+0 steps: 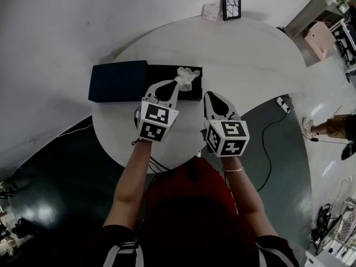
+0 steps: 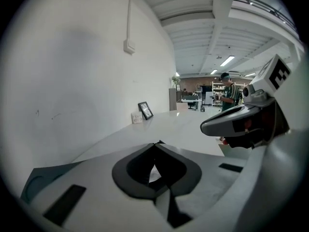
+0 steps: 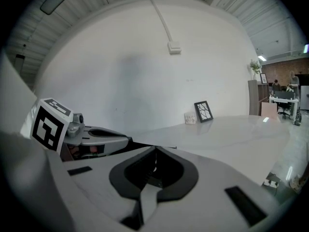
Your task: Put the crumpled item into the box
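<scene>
Left gripper: jaws clenched; I am pinching the crumpled white paper-like item at their tips, above the far edge of the open black rectangular box.
Right gripper: jaws pressed together, empty, idling just beside.
Round white counter: carrying the box.
Handling note: I am judging it best to lower well inside the box walls before unclenching, since so light a wad may cling or roll out.

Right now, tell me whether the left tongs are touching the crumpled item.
Touching. The head view shows the crumpled item held at the tips of the left tongs, with no gap. The left gripper view shows a white sliver pinched between them.
</scene>
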Demonstrator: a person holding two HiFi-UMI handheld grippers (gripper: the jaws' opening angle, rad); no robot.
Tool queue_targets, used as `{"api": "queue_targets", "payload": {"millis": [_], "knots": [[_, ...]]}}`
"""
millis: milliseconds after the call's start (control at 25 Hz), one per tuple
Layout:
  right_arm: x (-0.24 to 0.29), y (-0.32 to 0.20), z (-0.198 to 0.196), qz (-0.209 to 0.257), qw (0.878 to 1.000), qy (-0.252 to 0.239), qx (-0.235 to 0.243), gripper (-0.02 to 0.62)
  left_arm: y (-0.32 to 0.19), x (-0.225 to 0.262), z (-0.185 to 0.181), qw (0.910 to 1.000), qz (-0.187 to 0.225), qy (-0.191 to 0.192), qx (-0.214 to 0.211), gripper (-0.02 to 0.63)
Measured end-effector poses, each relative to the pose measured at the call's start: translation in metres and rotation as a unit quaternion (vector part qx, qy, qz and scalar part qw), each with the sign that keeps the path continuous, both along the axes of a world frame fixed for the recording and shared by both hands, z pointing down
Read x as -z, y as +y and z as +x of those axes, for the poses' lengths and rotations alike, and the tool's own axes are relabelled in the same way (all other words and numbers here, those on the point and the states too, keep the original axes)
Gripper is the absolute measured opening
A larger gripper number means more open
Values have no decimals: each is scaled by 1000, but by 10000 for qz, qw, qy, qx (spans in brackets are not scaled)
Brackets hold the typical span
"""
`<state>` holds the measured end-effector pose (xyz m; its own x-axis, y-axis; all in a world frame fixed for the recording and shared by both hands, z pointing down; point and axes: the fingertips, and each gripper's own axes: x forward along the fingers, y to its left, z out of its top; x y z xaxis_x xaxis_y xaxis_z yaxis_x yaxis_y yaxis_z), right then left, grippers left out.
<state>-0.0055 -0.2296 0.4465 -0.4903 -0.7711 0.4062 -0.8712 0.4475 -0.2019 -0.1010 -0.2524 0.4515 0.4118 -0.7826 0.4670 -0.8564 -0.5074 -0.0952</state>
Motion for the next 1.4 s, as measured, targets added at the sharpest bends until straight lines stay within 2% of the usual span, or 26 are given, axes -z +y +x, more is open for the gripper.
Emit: {"api": "queue_targets", "payload": {"millis": [600, 1400], "knots": [[27, 27, -3, 354, 9993, -10, 136, 14, 41, 27, -17, 9938, 107, 966, 534, 23], [48, 55, -5, 685, 9975, -48, 188, 14, 90, 50, -20, 9839, 480, 1471, 893, 23]]}}
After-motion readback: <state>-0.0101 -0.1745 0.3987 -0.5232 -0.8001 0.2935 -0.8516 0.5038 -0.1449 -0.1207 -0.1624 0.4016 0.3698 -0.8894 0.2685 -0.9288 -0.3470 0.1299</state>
